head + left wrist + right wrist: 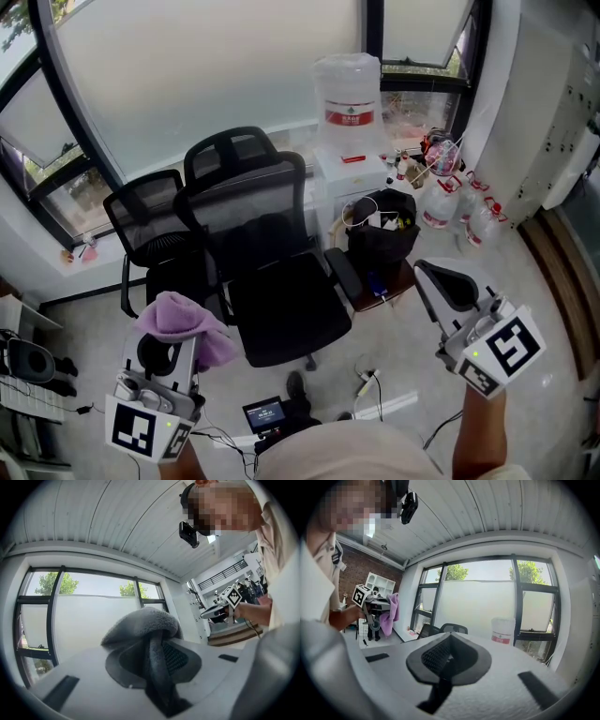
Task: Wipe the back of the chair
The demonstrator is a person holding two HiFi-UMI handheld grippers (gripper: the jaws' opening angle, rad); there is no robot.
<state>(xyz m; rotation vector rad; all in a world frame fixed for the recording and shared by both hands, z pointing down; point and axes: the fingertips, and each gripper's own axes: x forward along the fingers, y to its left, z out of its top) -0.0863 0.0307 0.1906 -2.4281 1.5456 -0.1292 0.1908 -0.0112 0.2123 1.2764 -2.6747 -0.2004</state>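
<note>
A head camera looks steeply down on a person standing in an office corner with a handheld gripper in each hand. The left gripper [172,345], at the lower left of the frame, pinches a purple cloth [183,321]. Its own view shows the cloth bunched over and between the two jaws, which are clamped on it. The right gripper [448,284], at the lower right, points upward and holds nothing. Its own view shows the two dark pads pressed together with no gap. Both grippers are in the air, apart from the furniture. In the middle of the frame stands a black office chair [281,300] with a mesh back [251,208], its seat facing the person. The cloth hangs near the seat's left edge, lower in the frame than the back and not touching it. A second black mesh chair [148,225] stands just beside the first, to its left. Behind both runs a frosted window [206,75]. At upper centre is a white water dispenser [349,169] carrying a jug [347,89]. A black bin [382,234] sits in front of it, and clear plastic bottles [450,204] stand to its right.
</note>
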